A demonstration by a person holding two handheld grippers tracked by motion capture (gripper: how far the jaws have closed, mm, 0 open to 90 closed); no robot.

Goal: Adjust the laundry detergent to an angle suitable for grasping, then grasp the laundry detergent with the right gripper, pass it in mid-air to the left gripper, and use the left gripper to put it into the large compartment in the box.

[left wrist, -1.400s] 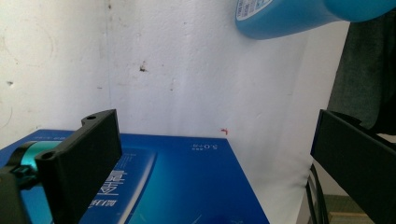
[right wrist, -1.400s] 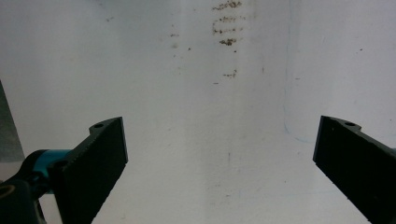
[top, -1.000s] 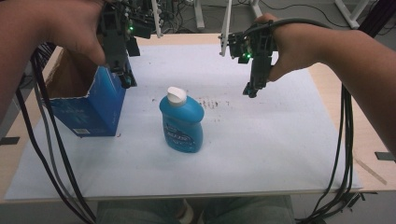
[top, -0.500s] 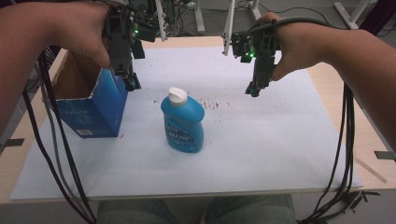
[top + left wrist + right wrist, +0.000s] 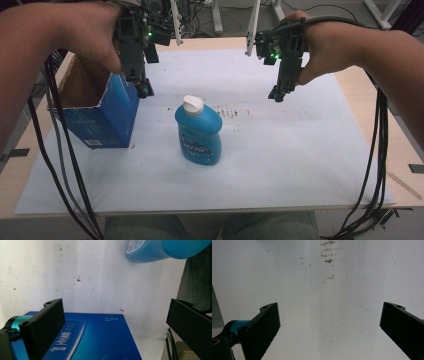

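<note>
A blue bottle [image 5: 198, 132] with a white cap stands upright near the middle of the white sheet [image 5: 300, 150]. An open blue carton [image 5: 102, 112] stands to its left. My left gripper [image 5: 141, 87] hangs open just above the carton's right rim; in the left gripper view [image 5: 115, 322] the carton's blue side [image 5: 95, 340] lies under the jaws and the bottle's base [image 5: 150, 250] shows at the top. At the back right my right gripper [image 5: 277, 94] is held open over bare sheet, and the right gripper view [image 5: 329, 322] has nothing between the jaws.
Brown smudges [image 5: 232, 112] mark the sheet just right of the bottle. Black cables [image 5: 372, 165] trail down both sides of the table. The wooden table edge [image 5: 400, 150] borders the sheet at the right. Stand legs [image 5: 252, 27] rise behind the table.
Both hands have shifted only slightly; the left gripper stays over the carton's rim and the right one over the sheet. The bottle and carton have not moved.
</note>
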